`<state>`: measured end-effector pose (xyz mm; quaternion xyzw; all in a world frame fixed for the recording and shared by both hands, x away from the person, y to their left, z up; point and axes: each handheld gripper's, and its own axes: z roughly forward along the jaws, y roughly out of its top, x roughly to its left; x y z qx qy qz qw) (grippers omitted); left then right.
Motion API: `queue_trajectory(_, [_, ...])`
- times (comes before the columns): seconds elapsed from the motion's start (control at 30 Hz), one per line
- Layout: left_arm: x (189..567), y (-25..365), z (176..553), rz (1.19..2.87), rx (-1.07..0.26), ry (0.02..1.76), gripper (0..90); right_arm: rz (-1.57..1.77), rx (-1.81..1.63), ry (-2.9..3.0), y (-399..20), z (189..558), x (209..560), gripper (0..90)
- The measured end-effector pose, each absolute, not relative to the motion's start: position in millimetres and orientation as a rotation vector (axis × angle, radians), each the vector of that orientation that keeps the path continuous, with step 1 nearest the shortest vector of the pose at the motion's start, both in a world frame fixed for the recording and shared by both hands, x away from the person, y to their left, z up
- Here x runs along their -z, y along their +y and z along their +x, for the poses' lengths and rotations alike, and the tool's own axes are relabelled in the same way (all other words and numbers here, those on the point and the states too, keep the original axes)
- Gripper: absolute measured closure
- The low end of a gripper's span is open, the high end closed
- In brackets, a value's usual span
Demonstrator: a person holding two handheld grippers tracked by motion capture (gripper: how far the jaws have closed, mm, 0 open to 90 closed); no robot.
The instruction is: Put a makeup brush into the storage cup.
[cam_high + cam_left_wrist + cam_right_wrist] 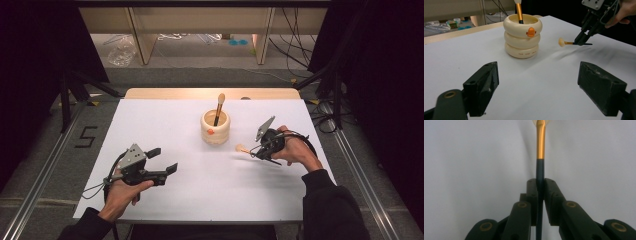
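Note:
A cream ringed holder (215,128) (522,35) with a small orange duck bill stands mid-table on the white sheet. One makeup brush (219,109) (518,11) stands in it, bristles up. My right gripper (260,151) (581,42) (540,185) hovers to the holder's right, shut on a second makeup brush (243,149) (564,42) (540,150) by its dark handle; the gold ferrule and pale bristles point toward the holder. At the front left my left gripper (162,160) (547,87) is open with nothing between its jaws, facing the holder.
The white sheet (165,120) covers the table. Metal rails (45,165) run along both sides. Beyond the far edge are wooden furniture legs (142,40), cables and a plastic bag (121,51) on the floor.

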<state>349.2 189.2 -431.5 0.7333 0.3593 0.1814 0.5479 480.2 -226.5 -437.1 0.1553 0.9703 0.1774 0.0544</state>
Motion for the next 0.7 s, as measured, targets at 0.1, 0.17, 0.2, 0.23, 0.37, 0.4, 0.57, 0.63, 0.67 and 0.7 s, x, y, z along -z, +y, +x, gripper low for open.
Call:
queue_trajectory(0.1, [431.3,189.5,349.1,1.738,-0.429,0.850,17.2,0.477,-0.575,2.927,-226.2,479.5,435.3,83.5])
queue_trajectory(0.17, [431.1,190.3,349.6,1.744,-0.437,0.839,17.2,0.479,-0.595,2.919,-226.0,478.9,434.8,83.5])
queue_trajectory(0.2, [431.2,190.3,349.4,1.742,-0.435,0.843,17.2,0.485,-0.604,2.904,-225.9,478.5,434.5,83.5])
queue_trajectory(0.23, [431.3,189.9,349.1,1.737,-0.432,0.850,17.2,0.488,-0.612,2.903,-225.9,478.2,433.8,83.5])
queue_trajectory(0.37, [431.1,189.9,349.1,1.734,-0.433,0.851,17.2,0.486,-0.660,2.868,-225.8,477.7,431.1,83.5])
queue_trajectory(0.4, [431.1,190.0,349.1,1.734,-0.433,0.850,17.2,0.488,-0.667,2.856,-226.3,477.8,429.9,83.5])
queue_trajectory(0.57, [431.0,190.3,348.8,1.734,-0.433,0.848,17.1,0.499,-0.723,2.821,-228.2,477.0,427.1,83.5])
queue_trajectory(0.63, [430.8,190.7,348.9,1.735,-0.436,0.847,17.1,0.495,-0.739,2.798,-228.2,477.8,427.8,83.5])
queue_trajectory(0.67, [430.7,191.1,349.1,1.739,-0.440,0.840,17.1,0.505,-0.744,2.789,-228.5,478.3,427.3,83.5])
queue_trajectory(0.7, [430.7,191.2,349.0,1.740,-0.441,0.840,17.1,0.513,-0.751,2.782,-228.3,478.1,427.2,83.5])
